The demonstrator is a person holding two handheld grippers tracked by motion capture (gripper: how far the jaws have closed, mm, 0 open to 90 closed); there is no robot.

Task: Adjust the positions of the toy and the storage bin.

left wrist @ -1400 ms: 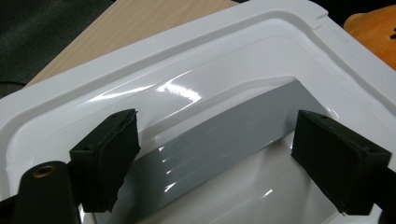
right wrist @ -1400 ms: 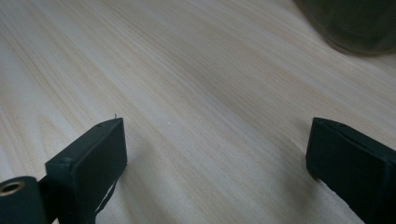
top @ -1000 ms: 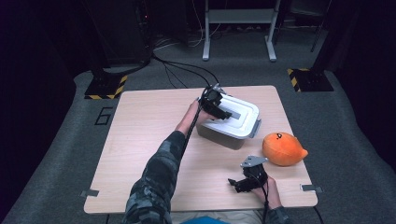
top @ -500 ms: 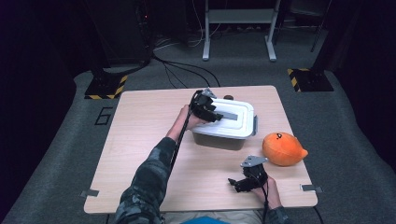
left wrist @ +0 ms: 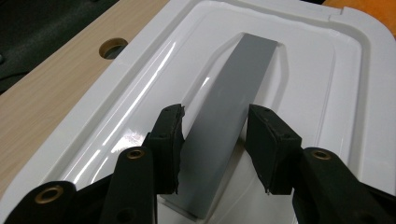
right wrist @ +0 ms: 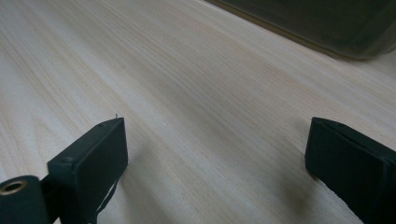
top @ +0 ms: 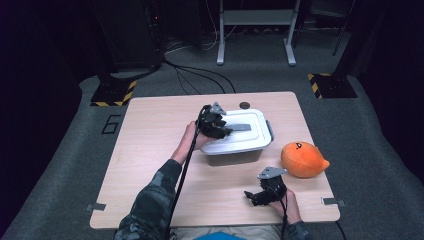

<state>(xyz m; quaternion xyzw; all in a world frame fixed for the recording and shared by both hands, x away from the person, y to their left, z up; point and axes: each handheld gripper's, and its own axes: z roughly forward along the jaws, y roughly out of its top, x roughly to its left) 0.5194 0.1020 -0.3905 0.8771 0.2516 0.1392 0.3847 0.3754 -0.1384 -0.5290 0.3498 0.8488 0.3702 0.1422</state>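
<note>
A white lidded box (top: pixel 250 142) stands mid-table, with a flat grey handle (left wrist: pixel 224 107) set into its lid (left wrist: pixel 303 93). My left gripper (top: pixel 225 131) lies over the lid's left end, and its jaws have just been closing around the handle. In the left gripper view (left wrist: pixel 215 126) the left pad touches the handle's edge, while the right pad stands a sliver off it. My right gripper (top: pixel 252 196) rests near the table's front edge, jaws wide open (right wrist: pixel 215 149) over bare wood.
An orange plush toy (top: pixel 302 159) lies to the right of the box. A round hole (top: pixel 244 105) in the table sits just behind the box. The box's dark wall (right wrist: pixel 327 28) is ahead of the right gripper. Cables and stands are on the floor behind.
My left gripper has slid left along the lid and narrowed its jaws around the handle. The box has swung from slanted to nearly square with the table. The right gripper stayed put.
</note>
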